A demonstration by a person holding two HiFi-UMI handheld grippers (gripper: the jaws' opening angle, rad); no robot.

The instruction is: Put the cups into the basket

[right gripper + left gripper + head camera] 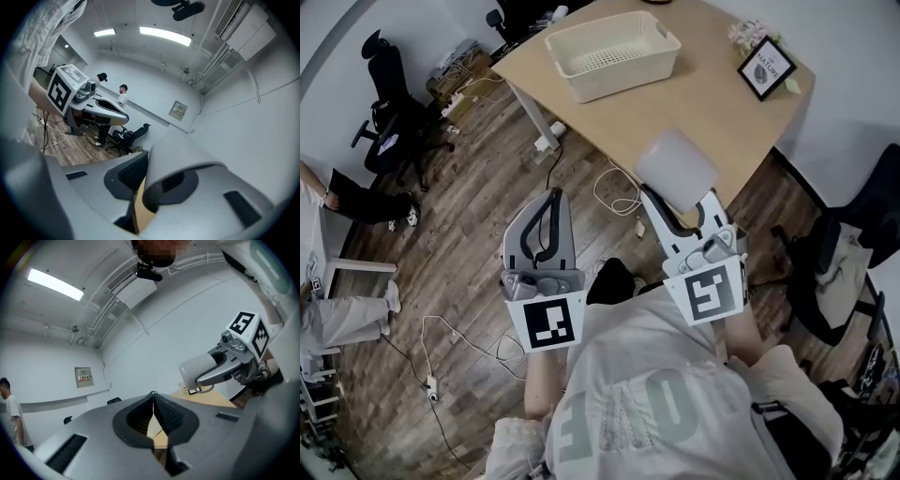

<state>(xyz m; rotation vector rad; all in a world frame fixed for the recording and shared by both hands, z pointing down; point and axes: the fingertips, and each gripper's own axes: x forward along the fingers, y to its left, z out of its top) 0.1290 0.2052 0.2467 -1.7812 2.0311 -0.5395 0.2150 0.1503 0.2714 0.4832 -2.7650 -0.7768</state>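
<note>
- Pale and smooth, the cup (675, 171) is clamped in the right tool (682, 208), lying on its side over the floor (469, 244) just short of the table (675, 103).
- In the right gripper view the jaws pinch the cup's wall near the rim, one jaw apparently inside the mouth and one outside.
- It looks hard-walled, stiff and light. The slick surface and a hold on the wall alone suggest it could pivot or slip if swung fast, and it may chip if knocked, so a steady carry suits it.
- The left tool (555, 194) is closed on nothing, its jaw tips meeting, and it hangs beside the right one.
- The cream plastic basket (614, 54) sits on the far part of the table, open-topped and empty as far as can be seen. No other cup shows.
- Two edges must be cleared: the table's near edge and the basket's raised rim.
- Bare tabletop lies between that edge and the basket, giving open room. A framed picture (767, 67) stands at the right corner, well apart from the basket.
- Cables (614, 187) trail over the floor below, and an office chair (394, 94) stands well off to the left.
</note>
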